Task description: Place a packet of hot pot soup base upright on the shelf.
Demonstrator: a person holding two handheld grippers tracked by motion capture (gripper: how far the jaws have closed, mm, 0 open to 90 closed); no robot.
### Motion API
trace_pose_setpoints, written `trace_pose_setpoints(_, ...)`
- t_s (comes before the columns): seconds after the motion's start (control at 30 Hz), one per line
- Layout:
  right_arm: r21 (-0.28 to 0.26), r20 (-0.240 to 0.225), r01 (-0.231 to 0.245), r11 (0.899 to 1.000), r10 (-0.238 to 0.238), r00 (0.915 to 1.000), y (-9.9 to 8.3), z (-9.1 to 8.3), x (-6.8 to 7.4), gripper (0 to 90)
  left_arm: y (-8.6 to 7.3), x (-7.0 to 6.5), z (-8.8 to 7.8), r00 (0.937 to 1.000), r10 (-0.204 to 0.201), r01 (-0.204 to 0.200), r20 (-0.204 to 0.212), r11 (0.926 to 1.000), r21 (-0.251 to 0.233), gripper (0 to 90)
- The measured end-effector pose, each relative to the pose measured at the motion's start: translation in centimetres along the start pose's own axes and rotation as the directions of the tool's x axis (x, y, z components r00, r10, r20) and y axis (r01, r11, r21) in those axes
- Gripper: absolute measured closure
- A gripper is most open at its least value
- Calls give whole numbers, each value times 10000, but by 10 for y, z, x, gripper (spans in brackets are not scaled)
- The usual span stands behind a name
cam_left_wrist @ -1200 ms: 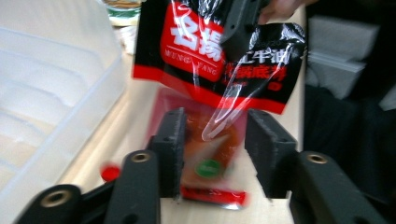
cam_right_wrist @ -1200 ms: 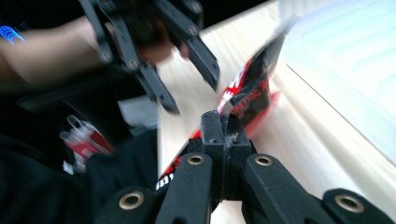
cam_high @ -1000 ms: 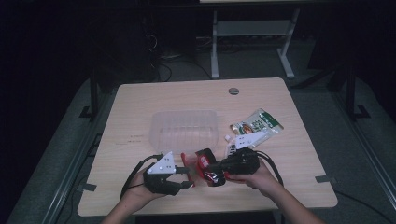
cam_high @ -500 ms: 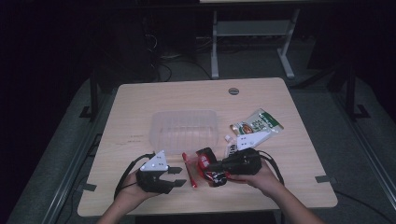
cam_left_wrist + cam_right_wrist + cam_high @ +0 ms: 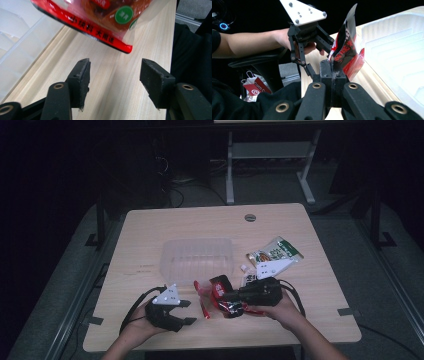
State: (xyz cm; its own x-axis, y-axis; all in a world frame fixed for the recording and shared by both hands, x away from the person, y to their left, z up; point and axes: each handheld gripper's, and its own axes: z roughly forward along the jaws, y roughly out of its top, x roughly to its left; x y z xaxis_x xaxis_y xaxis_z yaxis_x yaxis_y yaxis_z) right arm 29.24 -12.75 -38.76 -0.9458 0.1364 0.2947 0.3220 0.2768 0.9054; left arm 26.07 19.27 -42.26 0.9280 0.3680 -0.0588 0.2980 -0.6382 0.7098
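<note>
Since the earlier frames the left gripper [image 5: 184,312] has drawn back from the red snack packet [image 5: 223,296] and its jaws have just been opening, now spread with nothing between them. The table [image 5: 200,222] holds one clear plastic tray [image 5: 196,257], one green snack packet [image 5: 276,252] and the red one. The right gripper [image 5: 332,75] pinches the red packet's edge with its jaws pressed together, holding it just above the table's near edge, beside the tray.

Left claw [image 5: 186,312]: matte black body, flat black jaws with roughened, frayed pads, brass-ringed pivots on the linkage arms. A pale grey three-cornered plate with small screws caps it, lower left of frame. Right claw [image 5: 226,296]: same black build, black cable looping behind.
</note>
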Motion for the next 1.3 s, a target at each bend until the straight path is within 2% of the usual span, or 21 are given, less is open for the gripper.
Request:
trace_pose_setpoints(0.03,-58,19,-33,10000,33,10000,3,-1,1,900,-1,0,0,9999,-132,132,-12,9999,10,385)
trace_pose_setpoints(0.27,-281,181,37,9996,-32,9998,14,-4,1,900,-4,2,0,9998,-138,140,-138,9998,109,337)
trace_pose_setpoints(0.37,-523,305,257,9983,-241,9992,22,-4,-3,900,-5,3,1,9999,-70,72,-119,9997,225,322)
trace_pose_setpoints(0.57,-775,481,366,9963,-329,9983,34,-3,-8,900,-5,2,3,9999,-97,99,-84,9996,278,312)
trace_pose_setpoints(0.67,-901,661,360,9953,-301,9974,44,0,-14,900,-5,2,3,9999,23,-19,-121,9996,289,307)
trace_pose_setpoints(0.8,-984,755,372,9945,-298,9967,49,4,-20,900,-6,1,4,9999,-43,46,-105,9997,258,299)
trace_pose_setpoints(1.07,-1143,1107,347,9928,-220,9936,64,17,-38,900,-8,2,7,9997,221,-217,-106,9990,402,279)
trace_pose_setpoints(1.1,-1160,1164,385,9925,-250,9929,65,18,-40,900,-9,1,8,9999,134,-130,-103,9994,334,279)
trace_pose_setpoints(1.27,-1198,1395,377,9921,-208,9900,69,22,-48,900,-10,1,8,9997,227,-223,-71,9987,463,277)
trace_pose_setpoints(1.3,-1234,1513,355,9917,-166,9884,70,23,-53,900,-10,0,9,9999,87,-84,-68,9993,374,276)
